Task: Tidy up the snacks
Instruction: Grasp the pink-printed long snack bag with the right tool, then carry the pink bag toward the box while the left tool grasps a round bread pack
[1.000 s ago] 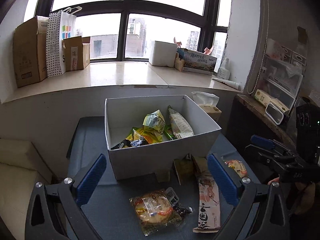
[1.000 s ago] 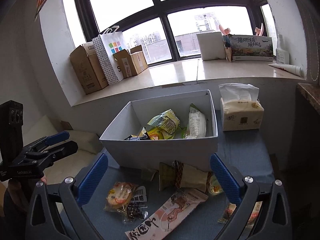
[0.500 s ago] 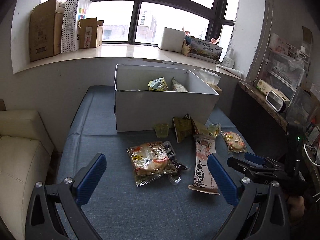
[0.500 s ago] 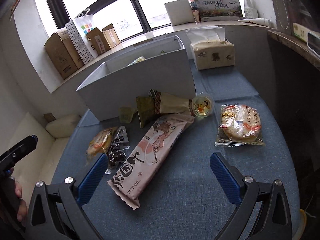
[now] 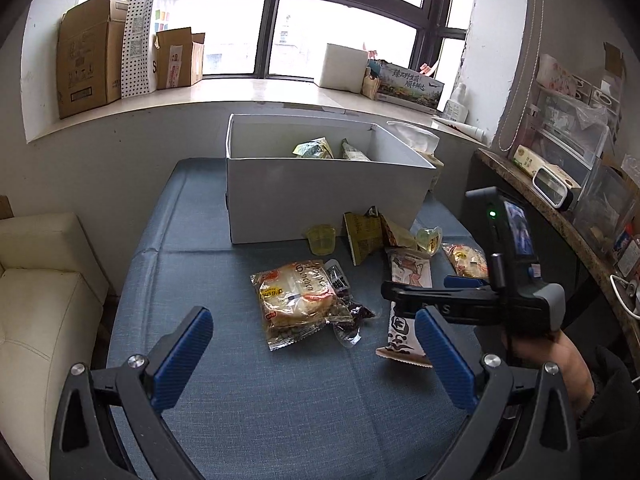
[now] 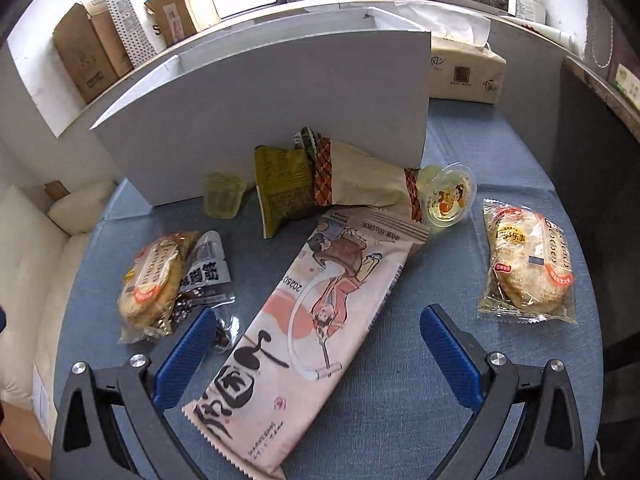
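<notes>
A white box (image 5: 320,196) (image 6: 280,100) holding a few snack packets stands at the back of the blue table (image 5: 240,400). In front of it lie loose snacks. These include a long pink packet (image 6: 316,320) (image 5: 408,276), a bread packet (image 5: 296,300) (image 6: 154,284) over a dark packet (image 6: 206,276), a second bread packet (image 6: 528,268), olive (image 6: 286,188) and beige (image 6: 368,184) packets, and two jelly cups (image 6: 448,200) (image 6: 224,196). My right gripper (image 6: 318,314) (image 5: 424,286) is open, low over the pink packet with a finger on each side. My left gripper (image 5: 312,320) is open and holds nothing, near the first bread packet.
A tissue box (image 6: 464,64) sits right of the white box. A cream sofa (image 5: 40,300) adjoins the table's left edge. Cardboard boxes (image 5: 88,64) line the windowsill. A cluttered dark shelf (image 5: 560,184) runs along the right. A hand (image 5: 568,364) holds the right gripper.
Both grippers have pulled back from the box and tilted down to the table. The right one has dropped close over the long pink packet. No snack has moved.
</notes>
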`<state>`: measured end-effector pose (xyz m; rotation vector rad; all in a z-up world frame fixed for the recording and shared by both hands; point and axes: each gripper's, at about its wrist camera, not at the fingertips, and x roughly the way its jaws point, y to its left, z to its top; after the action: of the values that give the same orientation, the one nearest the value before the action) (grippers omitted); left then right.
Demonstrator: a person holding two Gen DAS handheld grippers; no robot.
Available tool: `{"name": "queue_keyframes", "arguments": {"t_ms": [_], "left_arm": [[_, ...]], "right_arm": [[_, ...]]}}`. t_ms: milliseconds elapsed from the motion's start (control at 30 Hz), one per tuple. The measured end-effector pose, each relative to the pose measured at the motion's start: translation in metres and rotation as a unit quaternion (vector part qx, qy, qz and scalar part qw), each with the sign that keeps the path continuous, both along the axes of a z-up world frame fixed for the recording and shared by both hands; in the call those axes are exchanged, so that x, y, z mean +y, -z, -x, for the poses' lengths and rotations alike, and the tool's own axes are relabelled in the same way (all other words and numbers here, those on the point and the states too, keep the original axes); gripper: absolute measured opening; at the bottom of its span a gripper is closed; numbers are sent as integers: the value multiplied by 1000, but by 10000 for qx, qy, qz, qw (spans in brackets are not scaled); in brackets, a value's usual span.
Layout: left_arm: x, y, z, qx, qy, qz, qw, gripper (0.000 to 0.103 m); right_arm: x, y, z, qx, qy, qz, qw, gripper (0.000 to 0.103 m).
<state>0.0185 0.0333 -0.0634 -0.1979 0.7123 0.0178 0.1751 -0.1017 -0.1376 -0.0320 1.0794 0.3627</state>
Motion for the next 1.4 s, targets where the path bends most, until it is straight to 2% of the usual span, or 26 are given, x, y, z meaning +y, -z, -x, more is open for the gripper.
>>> {"name": "queue_keyframes", "arguments": {"t_ms": [167,367,433,500,533,567,667,867,1067,1167,1300,1400], "left_arm": [[3,4,0,55,-49,40,10000,103],[11,11,-1,166,-181,90,9997,103],[13,14,-2,232,-220,119,9994,103],[14,17,-3,265,-245,142,9992,103],[14,19,-4,295,-252,159,9991,103],[14,21,-5,323,-255,164,9990,103],[12,25,-8,377,-214,139,9990,103],[10,32,-21,522,-128,234,9983,103],[0,47,-64,810,103,154,9965,103],[1,61,-90,1070,-26,72,9942,103],[13,76,-113,1227,-207,453,9912,103],[16,83,-124,1338,-383,337,9897,103]], "right_arm": [[12,18,-17,382,299,300,9984,103],[26,23,-11,111,245,857,9960,103],[26,22,-4,20,201,829,9964,101],[25,18,2,-122,107,777,9968,90],[24,16,7,-206,68,756,9969,75],[22,13,11,-287,72,747,9968,67],[14,11,22,-282,2,634,9976,61],[-25,0,39,-252,-179,122,9994,61],[-68,-26,55,-476,28,-390,9981,61],[-84,-38,60,-615,143,-520,9967,61],[-94,-48,61,-742,240,-647,9949,61],[-96,-45,57,-679,246,-698,9949,61]]}}
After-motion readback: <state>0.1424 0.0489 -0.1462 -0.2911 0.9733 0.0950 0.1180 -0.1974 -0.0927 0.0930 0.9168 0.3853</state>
